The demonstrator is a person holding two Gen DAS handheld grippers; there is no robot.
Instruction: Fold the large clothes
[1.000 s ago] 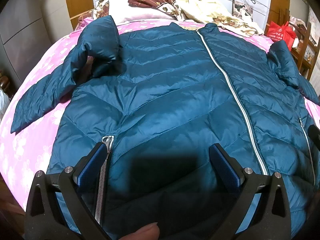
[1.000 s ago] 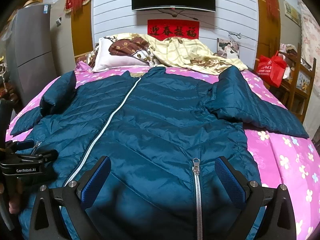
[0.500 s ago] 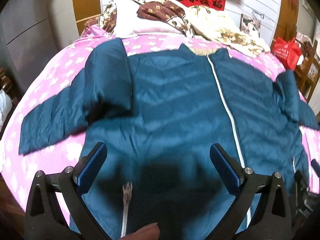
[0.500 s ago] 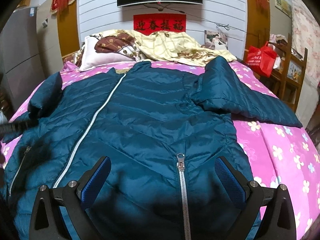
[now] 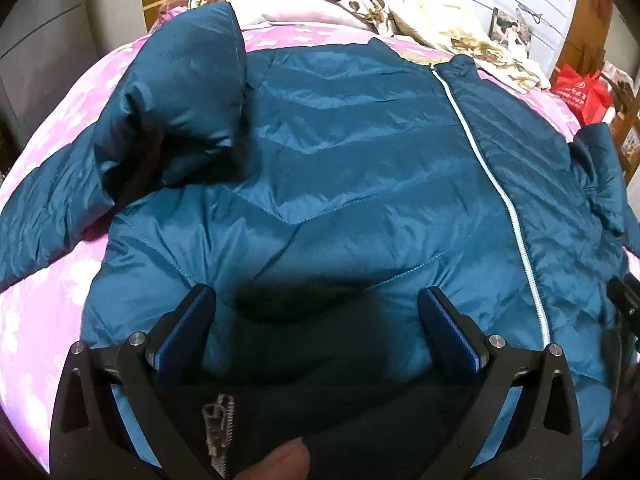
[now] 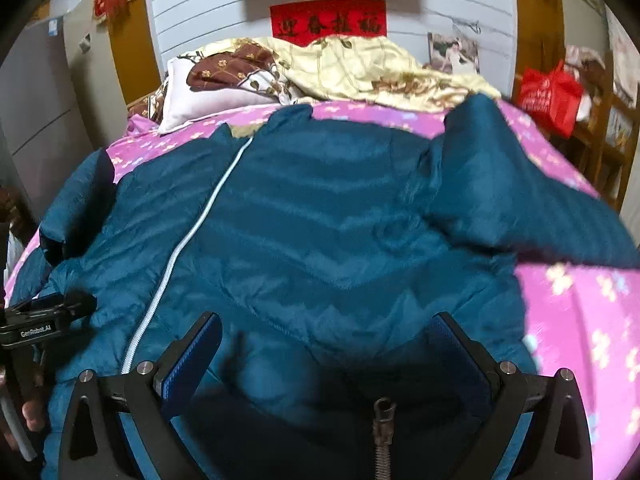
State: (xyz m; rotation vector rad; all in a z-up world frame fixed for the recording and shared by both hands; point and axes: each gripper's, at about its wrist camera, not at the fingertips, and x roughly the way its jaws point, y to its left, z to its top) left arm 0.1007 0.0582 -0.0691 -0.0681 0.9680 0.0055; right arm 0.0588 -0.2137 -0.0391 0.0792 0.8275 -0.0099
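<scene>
On the bed (image 6: 580, 320) my left tool (image 5: 316, 320) and right tool (image 6: 328, 344) hover spread wide over the jacket (image 5: 360, 184), pinching nothing.

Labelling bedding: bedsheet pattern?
Pink bedsheet with pale flower print; clearest in right wrist view.

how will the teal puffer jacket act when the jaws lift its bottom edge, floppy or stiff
Probably floppy: the teal puffer jacket lies creased and its sleeve has flopped back over itself. The shiny shell may be slippery, so a shallow pinch by the left gripper or right gripper could slide off. The quilted padding suggests it is light for its bulk.
</scene>
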